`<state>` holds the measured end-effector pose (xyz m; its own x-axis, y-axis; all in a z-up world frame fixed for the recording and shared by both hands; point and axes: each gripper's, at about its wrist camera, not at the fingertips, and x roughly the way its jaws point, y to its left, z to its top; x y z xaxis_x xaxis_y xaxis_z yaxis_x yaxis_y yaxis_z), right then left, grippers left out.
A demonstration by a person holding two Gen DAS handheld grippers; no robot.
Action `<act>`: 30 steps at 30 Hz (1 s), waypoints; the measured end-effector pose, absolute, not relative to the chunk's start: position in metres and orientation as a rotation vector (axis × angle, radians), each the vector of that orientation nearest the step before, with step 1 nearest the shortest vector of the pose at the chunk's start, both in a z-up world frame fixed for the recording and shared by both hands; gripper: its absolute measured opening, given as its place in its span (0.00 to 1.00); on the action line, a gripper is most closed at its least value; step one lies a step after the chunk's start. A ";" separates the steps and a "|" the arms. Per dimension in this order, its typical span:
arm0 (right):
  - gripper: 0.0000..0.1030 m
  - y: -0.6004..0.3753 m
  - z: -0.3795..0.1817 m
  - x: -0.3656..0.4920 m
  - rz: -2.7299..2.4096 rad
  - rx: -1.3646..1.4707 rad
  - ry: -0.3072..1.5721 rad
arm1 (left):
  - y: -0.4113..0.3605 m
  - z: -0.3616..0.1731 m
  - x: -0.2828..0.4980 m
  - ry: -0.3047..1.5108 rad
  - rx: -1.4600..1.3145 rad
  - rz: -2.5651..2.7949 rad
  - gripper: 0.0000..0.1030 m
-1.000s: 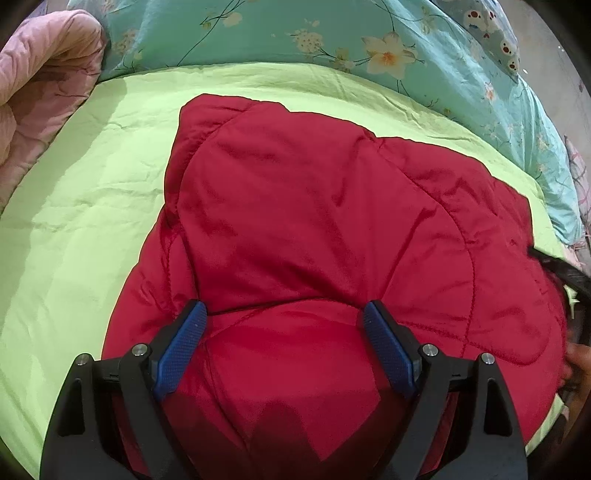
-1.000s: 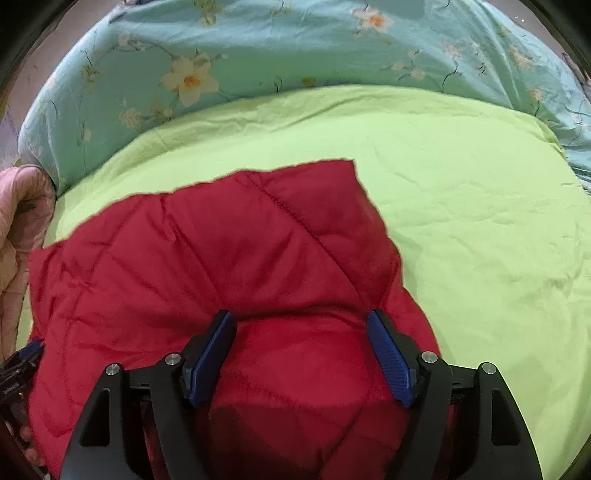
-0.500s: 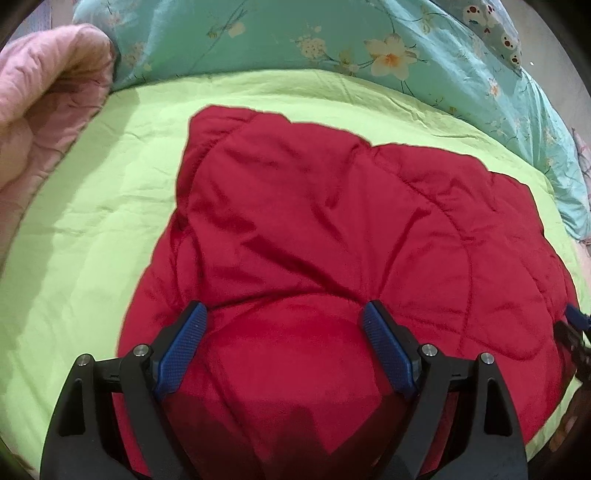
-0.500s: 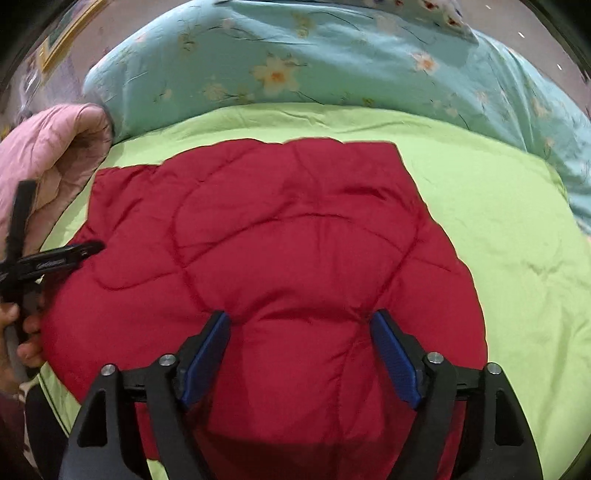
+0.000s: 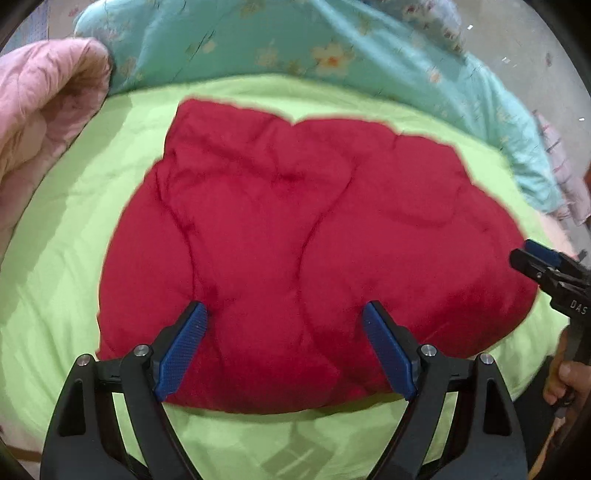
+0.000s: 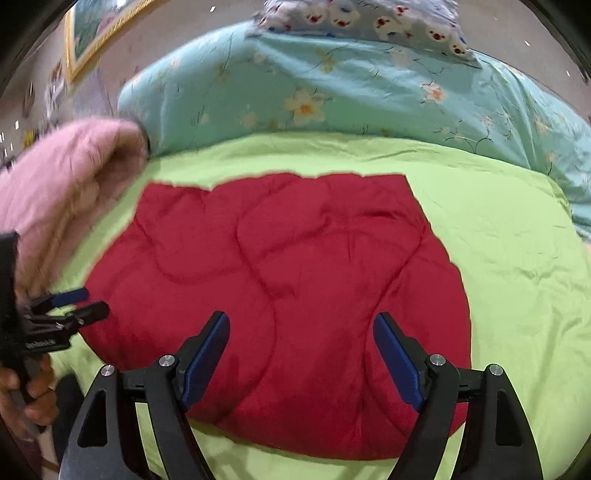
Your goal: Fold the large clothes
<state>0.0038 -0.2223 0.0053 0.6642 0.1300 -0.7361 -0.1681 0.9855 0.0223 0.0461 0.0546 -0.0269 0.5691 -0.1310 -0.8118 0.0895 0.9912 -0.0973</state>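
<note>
Left tool (image 5: 284, 325) is spread wide w/ nothing between its blue pads (image 5: 181, 354), hovering above the near edge of the red quilted garment (image 5: 295, 236). Right tool (image 6: 301, 338) is likewise released, jaws apart and empty, above the garment's near part; in the left wrist view it shows at the far right edge (image 5: 543, 264), w/ the person's right hand (image 5: 565, 380) on its grip. In the right wrist view the left tool appears at the left edge (image 6: 77, 304), jaws apart there too, held by the left hand (image 6: 26, 391), just beside the garment's left edge.

Garment (image 6: 288, 295) lies flat as a folded, roughly rectangular pad in the middle of the bed, on a lime-green sheet (image 5: 55, 258), stitched quilting lines curving across its top. Its far edge is fairly straight w/ a squared far-right corner; near edge is rounded and puffy. Neither tool touches it as far as the views show, though exact height above the fabric can't be told.

Left of the garment, a pink quilted blanket (image 5: 44, 110) is bunched up on the bed's left side, apart from the red fabric. Beyond the sheet's far edge lies a teal floral duvet (image 6: 332, 85), w/ a white printed pillow (image 6: 369, 18) on top at the far side. A framed picture (image 6: 96, 37) hangs on the wall at far left.
</note>
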 end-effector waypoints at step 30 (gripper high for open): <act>0.89 -0.231 -0.038 -0.019 0.111 -0.044 0.905 | 0.050 -0.038 0.026 0.981 -0.019 -0.051 0.98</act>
